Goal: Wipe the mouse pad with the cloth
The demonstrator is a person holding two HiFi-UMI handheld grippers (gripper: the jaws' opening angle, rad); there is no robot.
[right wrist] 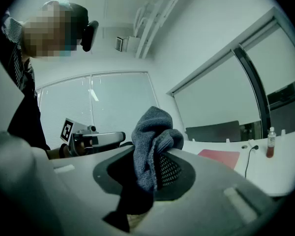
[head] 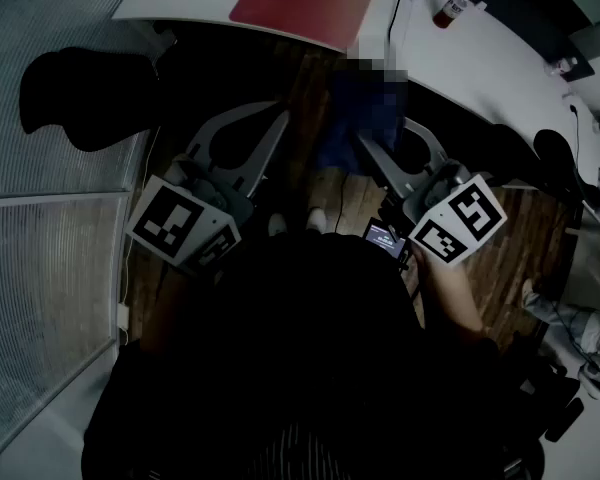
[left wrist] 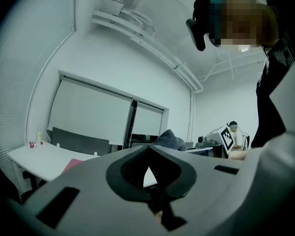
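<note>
The red mouse pad (head: 305,3) lies on the white desk (head: 180,3) at the top of the head view, and shows as a red patch (right wrist: 219,156) in the right gripper view. My right gripper (head: 368,143) is shut on a blue-grey cloth (head: 358,113), which bunches up out of its jaws (right wrist: 155,141). It hangs below the desk edge, short of the pad. My left gripper (head: 275,120) is shut on nothing, level with the right and to its left. In the left gripper view the pad (left wrist: 71,165) sits far off beyond the shut left gripper (left wrist: 148,150).
A small bottle (head: 450,10) and a black cable (head: 400,8) sit on the desk right of the pad. A black chair (head: 80,93) stands at the left by a glass wall. Wooden floor lies below. Another person (head: 570,318) sits at the far right.
</note>
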